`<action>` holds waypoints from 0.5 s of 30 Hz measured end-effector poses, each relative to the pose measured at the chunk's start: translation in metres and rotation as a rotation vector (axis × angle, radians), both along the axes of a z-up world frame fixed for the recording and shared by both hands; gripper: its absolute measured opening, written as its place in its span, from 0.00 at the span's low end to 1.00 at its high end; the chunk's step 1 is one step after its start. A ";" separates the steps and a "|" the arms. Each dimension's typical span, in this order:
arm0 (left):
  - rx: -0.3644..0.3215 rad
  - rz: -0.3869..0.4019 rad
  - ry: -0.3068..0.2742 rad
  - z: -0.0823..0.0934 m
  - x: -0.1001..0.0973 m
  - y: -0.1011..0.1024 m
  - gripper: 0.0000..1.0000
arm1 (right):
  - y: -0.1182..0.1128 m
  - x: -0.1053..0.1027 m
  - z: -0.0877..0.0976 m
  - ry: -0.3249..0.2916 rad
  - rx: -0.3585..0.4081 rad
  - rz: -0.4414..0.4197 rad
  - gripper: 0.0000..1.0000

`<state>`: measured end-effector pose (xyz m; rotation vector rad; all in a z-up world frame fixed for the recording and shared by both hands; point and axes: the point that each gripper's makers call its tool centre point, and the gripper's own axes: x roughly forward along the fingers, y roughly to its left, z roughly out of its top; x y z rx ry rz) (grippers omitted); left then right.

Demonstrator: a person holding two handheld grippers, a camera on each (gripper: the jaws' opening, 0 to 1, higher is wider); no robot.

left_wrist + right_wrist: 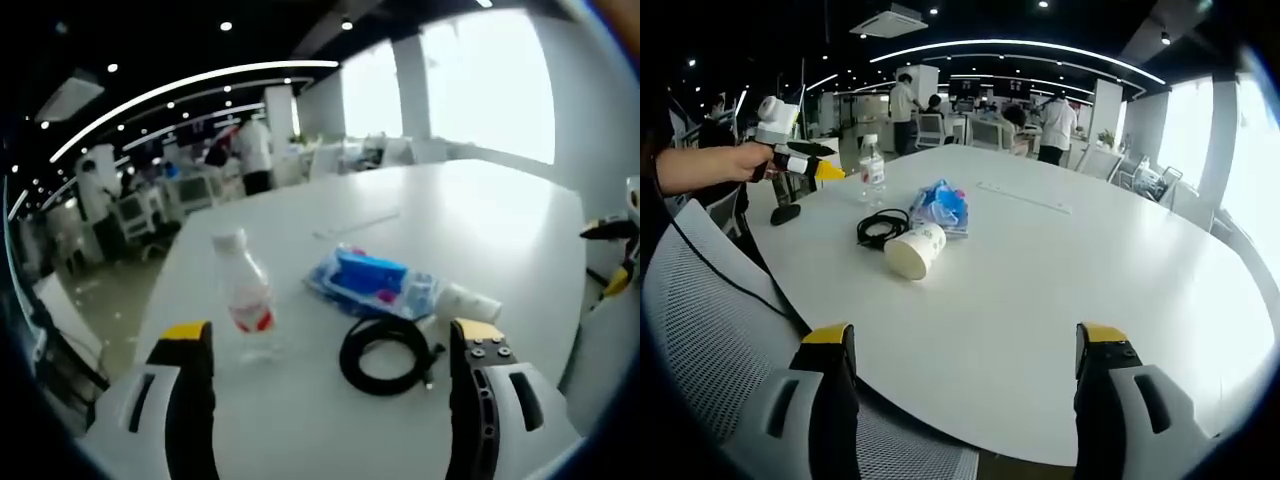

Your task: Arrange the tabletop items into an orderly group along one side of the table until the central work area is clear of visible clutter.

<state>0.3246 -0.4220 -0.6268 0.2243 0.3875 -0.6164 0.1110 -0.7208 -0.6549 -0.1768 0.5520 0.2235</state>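
Note:
On the white table (480, 215) stand a clear water bottle (246, 296) with a red label, a blue plastic package (372, 283), a coiled black cable (385, 356) and a paper cup (468, 302) lying on its side. My left gripper (331, 335) is open and empty, just short of the bottle and the cable. In the right gripper view the same bottle (872, 170), package (940, 205), cable (880, 228) and cup (917, 250) sit at the far left of the table. My right gripper (966, 335) is open over the near table edge, well apart from them.
A hand holds the left gripper (800, 158) beside the bottle. A small black object (785, 213) lies at the table's left edge. A mesh chair (700, 330) stands against the near edge. People and desks (1050, 125) are far behind. The table's right half (1120, 270) is bare.

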 end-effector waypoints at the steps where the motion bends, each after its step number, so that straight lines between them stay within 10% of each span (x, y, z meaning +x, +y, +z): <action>1: 0.002 -0.006 0.005 0.000 -0.003 0.000 0.96 | 0.000 0.000 0.000 0.000 0.001 0.000 0.91; 15: 0.042 -0.057 0.049 -0.001 -0.053 0.007 1.00 | -0.001 0.000 0.000 -0.005 0.002 -0.008 1.00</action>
